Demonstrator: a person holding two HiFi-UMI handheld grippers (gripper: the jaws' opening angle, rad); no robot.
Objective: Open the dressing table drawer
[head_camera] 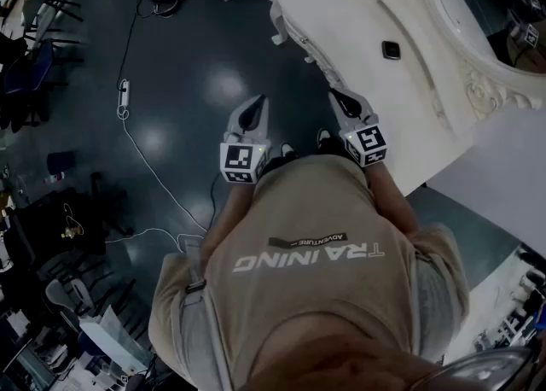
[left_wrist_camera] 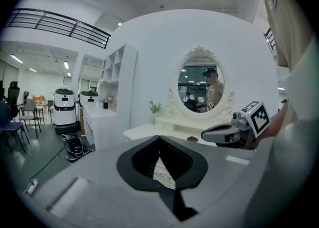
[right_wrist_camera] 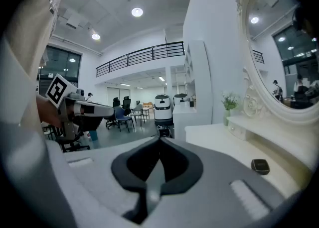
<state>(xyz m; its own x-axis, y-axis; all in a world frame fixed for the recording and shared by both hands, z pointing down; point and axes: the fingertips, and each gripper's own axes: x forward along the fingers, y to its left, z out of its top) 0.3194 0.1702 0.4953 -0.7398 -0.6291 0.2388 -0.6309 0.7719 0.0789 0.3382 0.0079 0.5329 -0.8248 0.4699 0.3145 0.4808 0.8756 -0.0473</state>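
Observation:
The white dressing table (head_camera: 358, 35) stands at the upper right of the head view, its carved front edge (head_camera: 294, 37) facing the dark floor. An oval ornate mirror (left_wrist_camera: 201, 86) rises behind it. A small dark object (head_camera: 391, 49) lies on the tabletop. My left gripper (head_camera: 253, 114) hangs over the floor, short of the table's front, shut and empty. The right gripper (head_camera: 344, 101) hovers at the table's near front edge, also shut with nothing in it. In the left gripper view the jaws (left_wrist_camera: 160, 137) meet at their tips, and the right gripper view (right_wrist_camera: 160, 140) shows the same.
A cable with a white adapter (head_camera: 124, 97) trails across the floor to the left. Chairs (head_camera: 34, 48) stand at the far left. Two white robots (left_wrist_camera: 64, 107) and a white shelf unit (left_wrist_camera: 107, 102) stand beyond the table. A small plant (left_wrist_camera: 153, 108) sits on the tabletop.

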